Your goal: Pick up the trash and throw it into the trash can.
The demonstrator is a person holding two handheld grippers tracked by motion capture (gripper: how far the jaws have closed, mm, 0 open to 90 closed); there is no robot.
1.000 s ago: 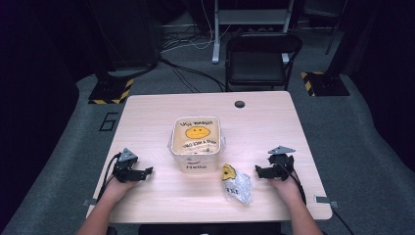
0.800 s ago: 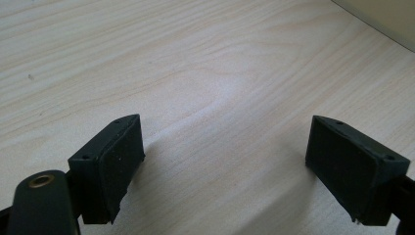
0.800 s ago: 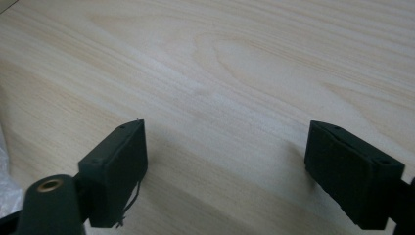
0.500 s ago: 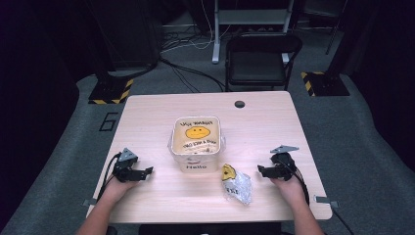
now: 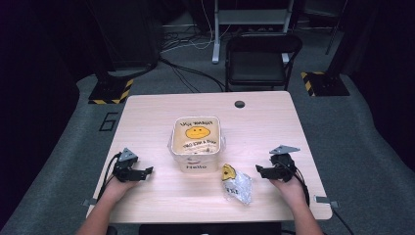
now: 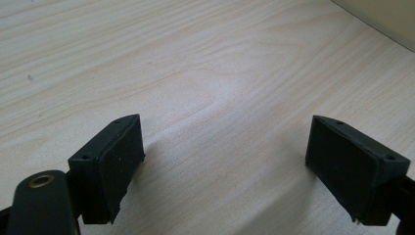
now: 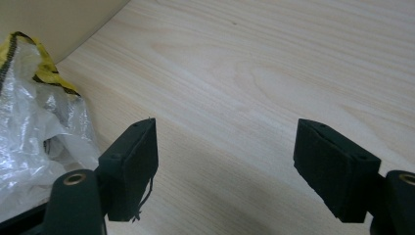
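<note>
Our right gripper, jaws just narrowed yet apart and empty, sits right of the plastic bag; our left gripper gapes empty over bare table.

On the worktop: tub at centre, plastic bag just before and right of it, cap behind, chair beyond.

- I see the clear plastic bag lying crumpled and flat on the wooden table — yellow-and-black label at its top end, near the front edge, right of centre.
- In my right gripper view the bag sits at the left, loose, shiny, wrinkled.
- The square tub — smiley face print, "Hello" on its front wall — stands upright at mid-table, just behind-left of the bag.
</note>
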